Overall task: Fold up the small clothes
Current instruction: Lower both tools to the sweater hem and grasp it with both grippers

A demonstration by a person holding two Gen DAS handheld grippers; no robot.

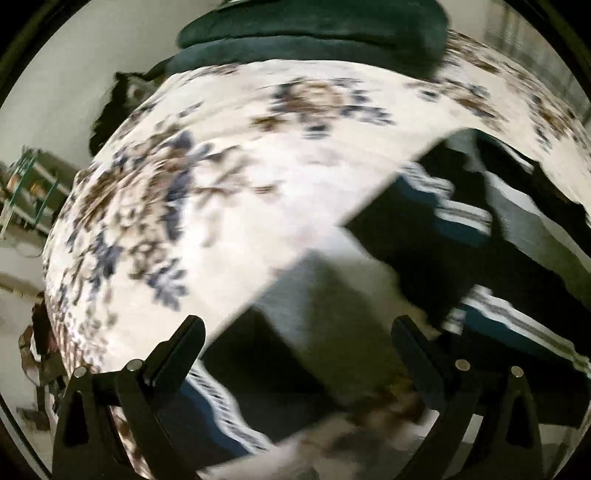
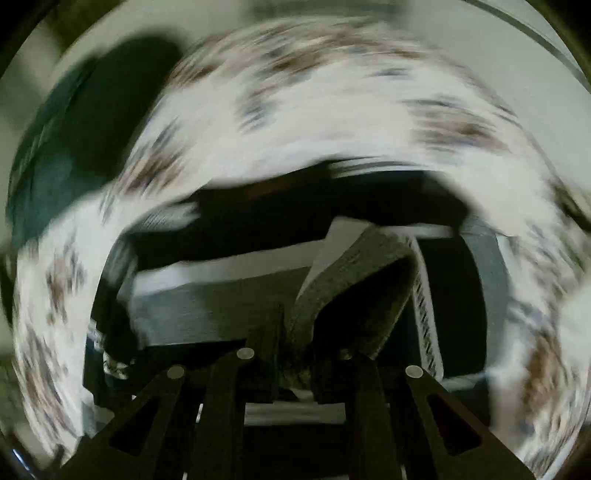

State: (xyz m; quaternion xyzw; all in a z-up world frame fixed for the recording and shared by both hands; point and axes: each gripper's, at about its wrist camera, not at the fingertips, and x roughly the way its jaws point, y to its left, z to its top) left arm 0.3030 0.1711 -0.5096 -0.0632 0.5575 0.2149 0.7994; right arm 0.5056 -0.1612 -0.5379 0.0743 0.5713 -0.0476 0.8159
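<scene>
A small garment in black, grey, white and blue stripes [image 1: 436, 236] lies on a white bed cover with a brown and blue flower print [image 1: 229, 192]. My left gripper [image 1: 299, 332] is open, its fingers wide apart just above a grey and white part of the garment. In the right wrist view, my right gripper [image 2: 295, 354] is shut on a grey fold of the garment [image 2: 351, 280] and holds it up over the rest of the garment [image 2: 229, 295]. Both views are blurred by motion.
A dark green pillow or folded blanket [image 1: 314, 33] lies at the far end of the bed; it also shows in the right wrist view [image 2: 74, 133]. A metal rack [image 1: 33, 184] stands on the floor to the left of the bed.
</scene>
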